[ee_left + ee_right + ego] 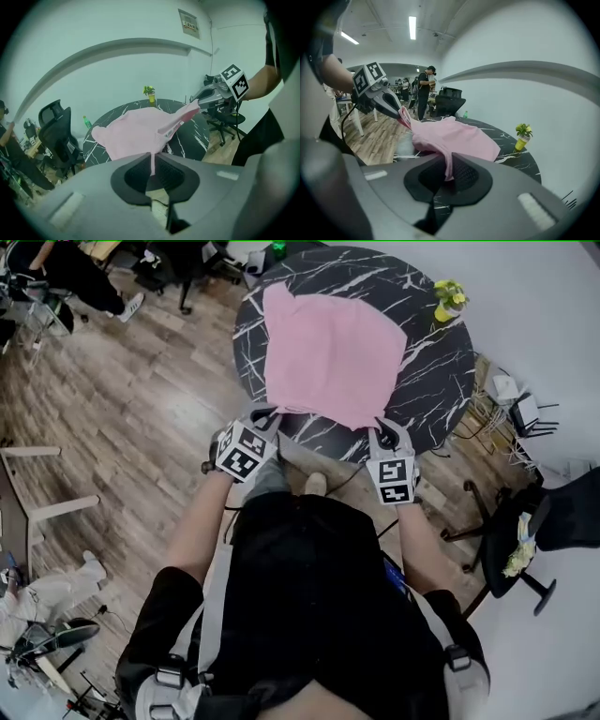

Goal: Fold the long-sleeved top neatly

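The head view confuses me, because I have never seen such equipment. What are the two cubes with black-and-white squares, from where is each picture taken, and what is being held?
There is no robot here. A person holds a tool in each hand, and the cubes are parts of these tools: the left hand-held gripper and the right hand-held gripper. The head view comes from a camera on the person's head, looking down. The other two pictures come from a camera riding on each gripper, looking along its jaws. On the round black table lies a pink top, with a small potted plant near the far edge. Each gripper's jaws are shut on the top's near edge.
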Motion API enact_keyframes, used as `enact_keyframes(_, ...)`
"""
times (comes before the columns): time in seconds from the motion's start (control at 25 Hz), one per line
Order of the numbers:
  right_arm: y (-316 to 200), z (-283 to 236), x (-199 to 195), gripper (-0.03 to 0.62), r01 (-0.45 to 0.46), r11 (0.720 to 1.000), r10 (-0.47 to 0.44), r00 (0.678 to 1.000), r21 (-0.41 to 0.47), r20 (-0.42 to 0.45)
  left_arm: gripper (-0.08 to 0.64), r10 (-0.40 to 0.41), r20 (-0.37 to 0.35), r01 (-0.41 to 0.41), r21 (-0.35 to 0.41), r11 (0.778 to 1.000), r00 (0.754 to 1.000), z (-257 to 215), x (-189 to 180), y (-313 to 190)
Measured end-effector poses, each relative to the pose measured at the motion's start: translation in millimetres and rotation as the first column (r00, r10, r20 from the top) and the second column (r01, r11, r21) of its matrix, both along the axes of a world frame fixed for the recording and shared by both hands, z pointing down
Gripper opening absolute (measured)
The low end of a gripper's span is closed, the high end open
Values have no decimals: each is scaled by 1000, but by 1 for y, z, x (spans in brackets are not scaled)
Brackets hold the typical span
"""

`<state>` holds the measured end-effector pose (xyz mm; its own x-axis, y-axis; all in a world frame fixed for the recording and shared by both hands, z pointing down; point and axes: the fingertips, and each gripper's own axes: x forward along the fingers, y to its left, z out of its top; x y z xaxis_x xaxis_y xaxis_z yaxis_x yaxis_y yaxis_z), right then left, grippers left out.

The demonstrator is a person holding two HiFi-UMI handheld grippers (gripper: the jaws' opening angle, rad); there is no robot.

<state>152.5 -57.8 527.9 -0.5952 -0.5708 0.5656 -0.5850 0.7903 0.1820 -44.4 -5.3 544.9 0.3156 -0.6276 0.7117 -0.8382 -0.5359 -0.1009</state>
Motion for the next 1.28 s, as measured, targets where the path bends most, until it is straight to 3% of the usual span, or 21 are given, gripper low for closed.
enact_keyframes(0.24,45,4,-7,18,-24,999,24,1000,-35,-2,25,-4,-23,4,-4,1000,1000,1,-7,43)
enact_keyframes(0.64,112,-22,-43,18,-145,989,145,988,10,-54,20,148,-75,-145,39,989,986,-20,-46,90)
enact_keyframes(1.04,185,-36,-70,18,-252,966,256,964,61,-70,21,241,-100,-235,64,970,965,-28,-76,142)
enact_keyframes(1.28,220,-50,-69,18,-313,947,317,947,65,-46,21,275,-113,-268,74,961,955,-38,-75,161)
